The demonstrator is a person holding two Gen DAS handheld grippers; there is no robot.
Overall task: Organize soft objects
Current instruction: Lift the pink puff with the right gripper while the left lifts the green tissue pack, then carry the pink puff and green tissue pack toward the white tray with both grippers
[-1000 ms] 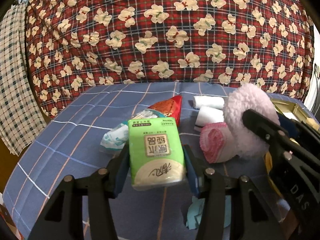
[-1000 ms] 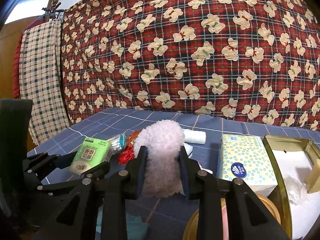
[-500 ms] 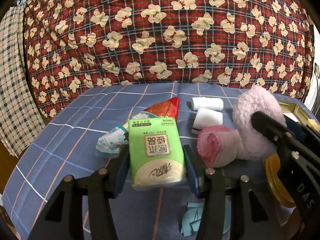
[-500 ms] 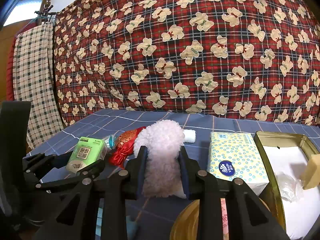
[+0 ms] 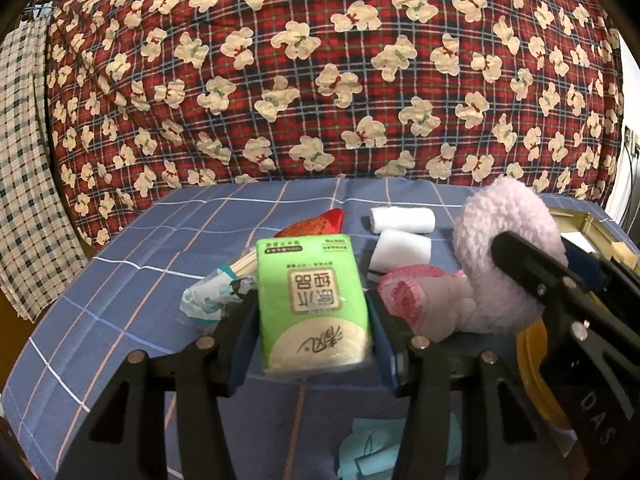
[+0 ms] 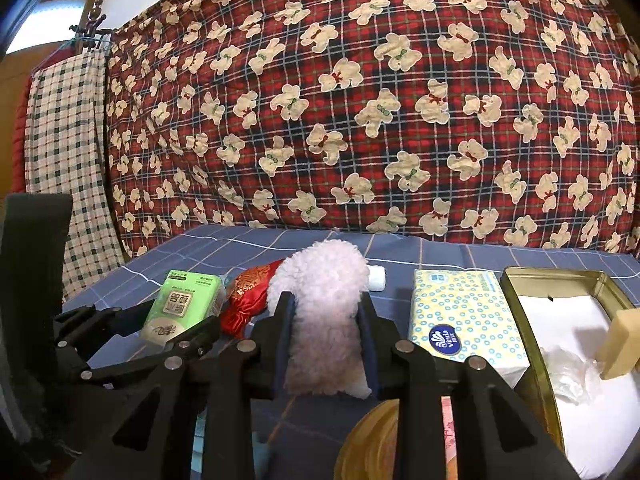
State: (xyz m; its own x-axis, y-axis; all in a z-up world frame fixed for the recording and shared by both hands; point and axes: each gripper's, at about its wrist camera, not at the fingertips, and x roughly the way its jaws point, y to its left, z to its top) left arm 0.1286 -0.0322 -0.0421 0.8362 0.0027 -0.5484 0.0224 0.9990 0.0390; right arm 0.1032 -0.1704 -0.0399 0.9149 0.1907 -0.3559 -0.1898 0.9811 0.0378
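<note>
Nearest the lens, the left gripper (image 5: pixel 314 344) is clamped on a green tissue pack (image 5: pixel 312 308), its blue pads pressed against the pack's two long sides, so the pack's long axis runs away from the camera along the fingers. Beside it on the right, the right gripper (image 6: pixel 326 344) squeezes a fluffy pale-pink soft item (image 6: pixel 324 320) that stands up between its jaws; both loads appear to be held above the blue checked cloth (image 5: pixel 120 280). The relation that matters lies to the right: an open gold tin (image 6: pixel 524 340) sits at the right edge of the cloth, separated from the fluffy item only by a dotted tissue box (image 6: pixel 464 316), so the right hand is clearly the nearer to it, while the left must cross past its partner if the tin is the destination. A little farther off on the cloth lie a rolled pink cloth (image 5: pixel 416 300), a red embroidered pouch (image 5: pixel 316 224) and two white rolls (image 5: pixel 400 232). Behind everything hangs a red plaid quilt printed with bears (image 5: pixel 320 80).
</note>
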